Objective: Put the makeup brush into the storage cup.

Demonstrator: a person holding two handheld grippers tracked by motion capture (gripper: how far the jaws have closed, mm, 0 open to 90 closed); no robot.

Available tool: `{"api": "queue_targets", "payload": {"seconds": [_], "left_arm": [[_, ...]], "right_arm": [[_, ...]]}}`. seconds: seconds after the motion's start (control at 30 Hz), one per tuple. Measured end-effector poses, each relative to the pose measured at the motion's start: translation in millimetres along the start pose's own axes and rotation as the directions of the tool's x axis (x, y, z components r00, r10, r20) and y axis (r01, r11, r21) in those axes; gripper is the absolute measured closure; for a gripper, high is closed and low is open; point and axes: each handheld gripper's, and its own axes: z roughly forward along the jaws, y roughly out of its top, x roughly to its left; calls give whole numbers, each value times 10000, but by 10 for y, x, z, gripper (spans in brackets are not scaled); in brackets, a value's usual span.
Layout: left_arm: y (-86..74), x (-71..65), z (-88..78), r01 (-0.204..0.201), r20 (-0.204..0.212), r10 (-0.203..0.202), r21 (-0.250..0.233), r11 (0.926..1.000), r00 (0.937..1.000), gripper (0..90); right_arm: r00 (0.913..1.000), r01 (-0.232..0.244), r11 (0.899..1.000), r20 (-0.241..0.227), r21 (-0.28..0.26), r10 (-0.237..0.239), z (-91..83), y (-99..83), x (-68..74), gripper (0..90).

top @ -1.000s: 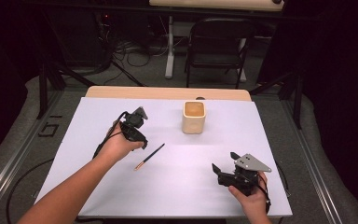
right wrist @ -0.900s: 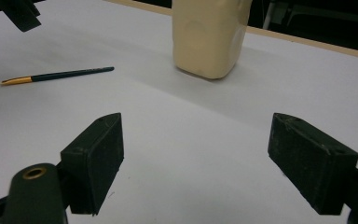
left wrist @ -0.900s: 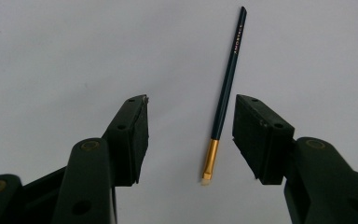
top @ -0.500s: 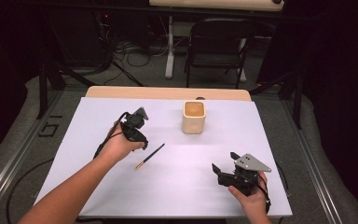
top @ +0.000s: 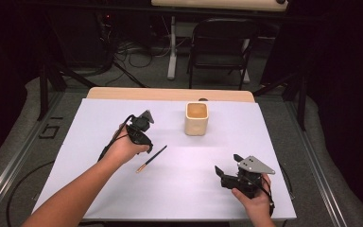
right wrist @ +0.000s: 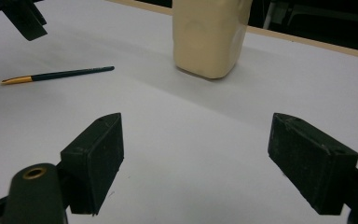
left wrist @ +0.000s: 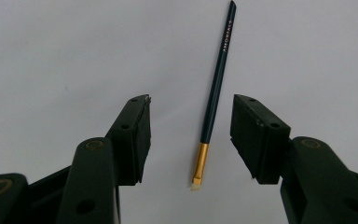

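Two jaws apart, closing | brush [left wrist: 216,93] lies between, untouched

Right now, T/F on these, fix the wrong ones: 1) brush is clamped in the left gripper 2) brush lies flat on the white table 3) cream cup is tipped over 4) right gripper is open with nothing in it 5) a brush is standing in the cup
1) False. The left gripper has its jaws apart on either side of the brush, not touching it; they have just been closing a little.
2) True. It lies flat on the white table.
3) False. The cream cup stands upright.
4) True. The right gripper has wide jaws with only bare tabletop between them.
5) False. The one brush lies on the table, apart from the cup.
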Motion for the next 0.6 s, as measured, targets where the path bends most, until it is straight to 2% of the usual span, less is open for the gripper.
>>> {"api": "queue_targets", "payload": {"seconds": [0.6], "left_arm": [[38, -51, 95, -152, 33, 151, 431, 9990, 9999, 521]], "right_arm": [[10000, 19, 10000, -7, -15, -19, 1, -2, -3, 180]]}}
